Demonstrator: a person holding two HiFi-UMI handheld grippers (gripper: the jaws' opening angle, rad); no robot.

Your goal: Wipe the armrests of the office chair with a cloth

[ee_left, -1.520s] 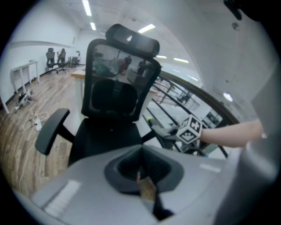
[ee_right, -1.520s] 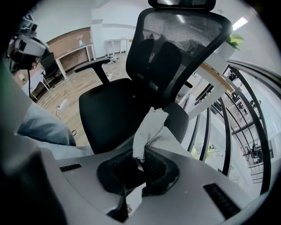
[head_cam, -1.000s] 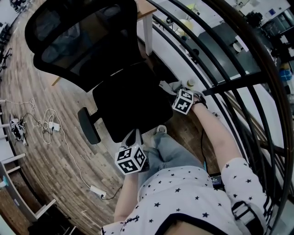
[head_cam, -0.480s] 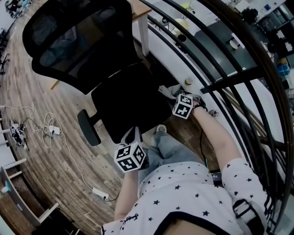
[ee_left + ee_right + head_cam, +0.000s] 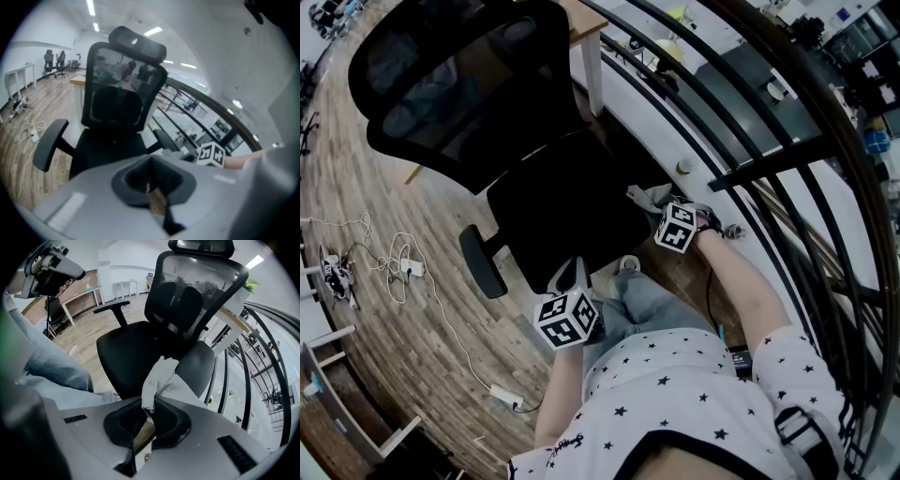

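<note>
From the head view, the black office chair [image 5: 572,211] stands on a wooden floor [image 5: 412,328]. The right hand-held gripper [image 5: 664,208] is at the seat's railing side with a grey cloth [image 5: 645,197], and the left hand-held gripper [image 5: 567,279] is near the seat's front edge. The left gripper view adds what is unclear from above: its jaws are closed together, with nothing between them. The right gripper view shows the jaws pinched on the cloth – pale and crumpled – which lies over the near armrest [image 5: 202,363].
</note>
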